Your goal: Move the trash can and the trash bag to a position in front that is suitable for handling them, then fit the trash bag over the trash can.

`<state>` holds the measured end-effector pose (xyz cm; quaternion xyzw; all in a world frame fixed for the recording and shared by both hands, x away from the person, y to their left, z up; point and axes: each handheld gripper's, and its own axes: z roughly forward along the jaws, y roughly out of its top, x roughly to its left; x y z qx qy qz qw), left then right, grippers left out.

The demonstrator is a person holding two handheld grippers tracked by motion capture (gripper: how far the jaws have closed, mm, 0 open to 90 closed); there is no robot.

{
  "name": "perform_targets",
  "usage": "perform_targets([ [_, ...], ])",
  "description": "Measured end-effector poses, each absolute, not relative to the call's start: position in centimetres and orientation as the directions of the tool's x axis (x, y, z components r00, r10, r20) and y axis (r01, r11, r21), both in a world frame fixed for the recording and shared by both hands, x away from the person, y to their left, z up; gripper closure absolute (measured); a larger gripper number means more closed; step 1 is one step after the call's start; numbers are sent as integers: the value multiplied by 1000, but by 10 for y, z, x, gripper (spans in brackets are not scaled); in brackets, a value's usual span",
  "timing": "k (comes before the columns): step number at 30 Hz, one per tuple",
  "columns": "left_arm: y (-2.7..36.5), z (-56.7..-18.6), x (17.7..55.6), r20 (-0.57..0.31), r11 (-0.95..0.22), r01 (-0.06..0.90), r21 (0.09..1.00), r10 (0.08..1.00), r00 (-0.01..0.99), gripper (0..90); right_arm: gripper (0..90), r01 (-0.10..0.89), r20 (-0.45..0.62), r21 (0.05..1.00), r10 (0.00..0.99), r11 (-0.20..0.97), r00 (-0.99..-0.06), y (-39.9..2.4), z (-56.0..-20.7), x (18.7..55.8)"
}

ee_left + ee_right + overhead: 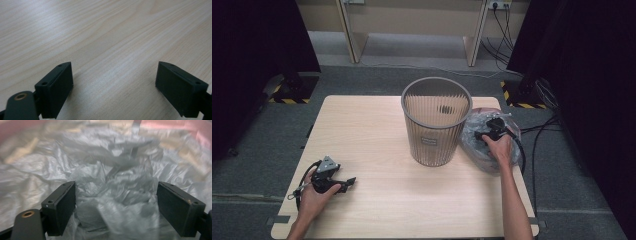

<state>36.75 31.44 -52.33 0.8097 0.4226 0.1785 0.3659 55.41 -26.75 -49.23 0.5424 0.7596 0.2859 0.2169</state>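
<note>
We're at the pick-up step for the grey plastic bag, as we read it. It lies crumpled at the counter's right edge, pressed up against the right side of the ribbed wastebasket, which stands upright near the counter's middle with no liner in it.

Right gripper sits on top of the bag. In the right gripper view its jaws stand wide apart with a bunched ridge of film between them, pads not pressing on it: released, nothing held.

Left gripper rests low at the near-left of the counter, well apart from the bin. Jaws spread, bare wood between them: also released, idle.

Next move, our guess: close the right gripper on that ridge and lift. Film is thin and slippery, so we want a thick fold between the pads, not a single layer.

View notes: the high view gives the layout, bag against bin and hands far apart, but the right jaws are too small there to read. The right gripper view settles the gap and the fold, though the film is blurred.
</note>
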Motion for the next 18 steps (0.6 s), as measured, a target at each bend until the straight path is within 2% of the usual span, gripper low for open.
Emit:
perform_targets([
  [8, 314, -523, 367, -17, -380, 551, 742, 812, 583, 136, 321, 681, -29, 677, 935, 278, -353, -266, -502, 542],
  [18, 314, -523, 367, -20, -378, 552, 743, 812, 583, 136, 631, 638, -47, 708, 922, 302, -384, -273, -501, 525],
])
